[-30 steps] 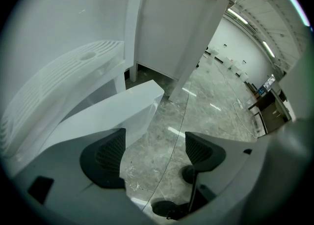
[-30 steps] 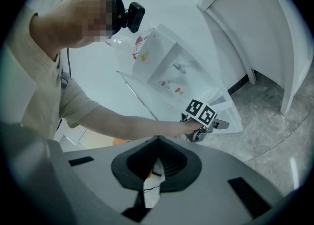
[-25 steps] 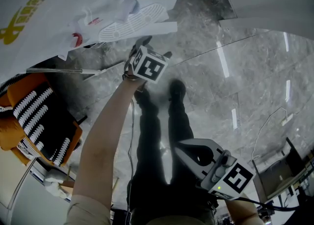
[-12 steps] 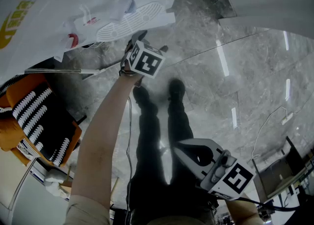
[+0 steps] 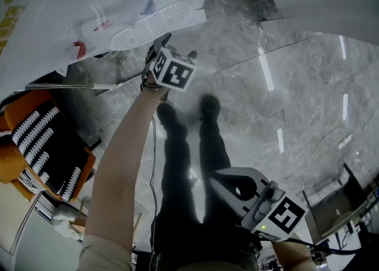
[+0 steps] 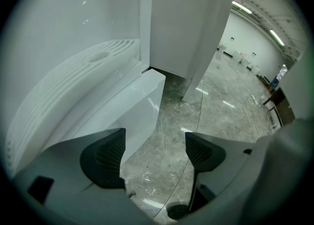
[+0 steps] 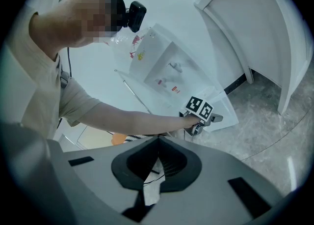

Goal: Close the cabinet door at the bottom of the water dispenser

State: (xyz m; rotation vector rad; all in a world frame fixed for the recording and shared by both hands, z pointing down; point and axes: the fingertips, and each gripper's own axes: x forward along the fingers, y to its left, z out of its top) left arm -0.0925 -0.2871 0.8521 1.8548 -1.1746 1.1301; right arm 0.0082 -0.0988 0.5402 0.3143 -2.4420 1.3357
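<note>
Grippers, two: left gripper [image 6: 152, 154] jaws wide apart beside one water dispenser [image 5: 148, 22], right gripper [image 7: 157, 166] jaws together.

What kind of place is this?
Probably a big office hall or lobby: a shiny grey marble floor, a white water dispenser, and long ceiling lights in a wide open room.

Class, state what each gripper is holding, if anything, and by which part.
Nothing is held. The left gripper has its jaws apart and empty, beside the water dispenser; the right gripper has its jaws together on nothing.
</note>
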